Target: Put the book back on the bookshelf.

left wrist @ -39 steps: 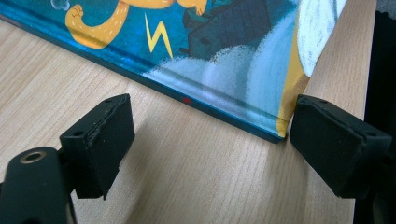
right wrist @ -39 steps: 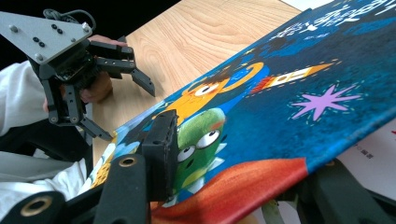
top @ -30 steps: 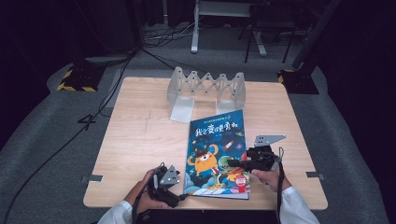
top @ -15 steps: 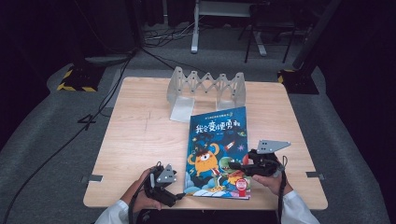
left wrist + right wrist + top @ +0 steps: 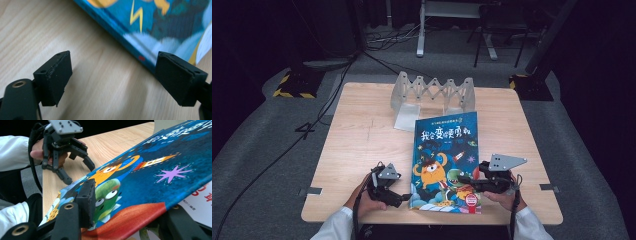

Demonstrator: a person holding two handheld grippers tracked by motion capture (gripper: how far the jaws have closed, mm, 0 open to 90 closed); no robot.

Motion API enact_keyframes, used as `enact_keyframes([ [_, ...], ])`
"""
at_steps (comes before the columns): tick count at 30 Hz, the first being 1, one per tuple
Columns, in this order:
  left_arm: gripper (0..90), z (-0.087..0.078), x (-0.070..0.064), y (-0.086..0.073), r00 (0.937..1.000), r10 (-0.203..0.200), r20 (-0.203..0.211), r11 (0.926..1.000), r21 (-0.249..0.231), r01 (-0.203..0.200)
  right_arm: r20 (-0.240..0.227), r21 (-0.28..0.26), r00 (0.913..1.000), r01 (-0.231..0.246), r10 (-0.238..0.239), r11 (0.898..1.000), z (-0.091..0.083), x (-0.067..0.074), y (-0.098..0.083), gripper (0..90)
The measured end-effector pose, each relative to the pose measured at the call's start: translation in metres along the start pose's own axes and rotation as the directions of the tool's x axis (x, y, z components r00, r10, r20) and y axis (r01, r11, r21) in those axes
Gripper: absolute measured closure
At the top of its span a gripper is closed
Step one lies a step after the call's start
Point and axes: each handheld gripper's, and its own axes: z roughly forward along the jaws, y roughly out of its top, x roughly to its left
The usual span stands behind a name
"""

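Observation:
A blue picture book (image 5: 444, 160) with cartoon monsters on its cover lies on the wooden table (image 5: 357, 135). My right gripper (image 5: 463, 180) is shut on the front cover's lower right edge. One jaw lies on top of the cover (image 5: 160, 170) and the other sits under it. The cover is raised a little, and a white inner page (image 5: 200, 197) shows below it. My left gripper (image 5: 405, 199) stands open on the table just off the book's lower left corner. In the left gripper view the book's edge (image 5: 160, 22) runs just beyond my open left gripper (image 5: 112, 72), with bare wood between the jaws.
A grey zigzag folding rack (image 5: 432, 92) stands at the back of the table, with a flat white base (image 5: 407, 117) in front of it. The table's near edge runs just under both hands. Dark floor, cables and stands surround the table.
My right gripper has drifted a little to the right along the book's lower edge, still on the cover. The left gripper has shifted slightly beside the book's corner, still open.

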Motion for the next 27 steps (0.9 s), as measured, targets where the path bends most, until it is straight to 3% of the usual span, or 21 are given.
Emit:
enact_keyframes([
  [3,16.2,0.003,0.001,0.007,0.9999,-0.008,0.011,0.9999,-0.007,0.008,0.001,-0.006,1.0000,0.009,-0.009,1.000,-0.001,0.000,-0.001,53.5],
  [9,15.0,0.010,-0.002,0.018,0.9988,0.023,0.043,0.9995,-0.021,-0.022,0.006,-0.019,0.9992,0.040,-0.040,0.999,-0.002,0.002,-0.001,53.4],
  [13,13.4,0.015,0.001,0.025,0.9956,0.010,0.093,0.9991,-0.041,-0.006,0.010,-0.027,0.9977,0.067,-0.067,0.997,-0.004,0.005,-0.001,53.5],
  [20,10.2,0.020,0.001,0.034,0.9924,0.004,0.123,0.9976,-0.070,0.005,0.012,-0.035,0.9959,0.090,-0.089,0.995,-0.005,0.008,0.000,53.5],
  [23,8.3,0.023,0.005,0.037,0.9878,-0.016,0.155,0.9952,-0.093,0.030,0.016,-0.041,0.9940,0.109,-0.108,0.993,-0.005,0.010,0.000,53.5],
  [27,1.7,0.028,0.010,0.040,0.9838,-0.030,0.177,0.9954,-0.085,0.046,0.019,-0.042,0.9927,0.120,-0.119,0.992,-0.006,0.011,0.001,53.5],
])
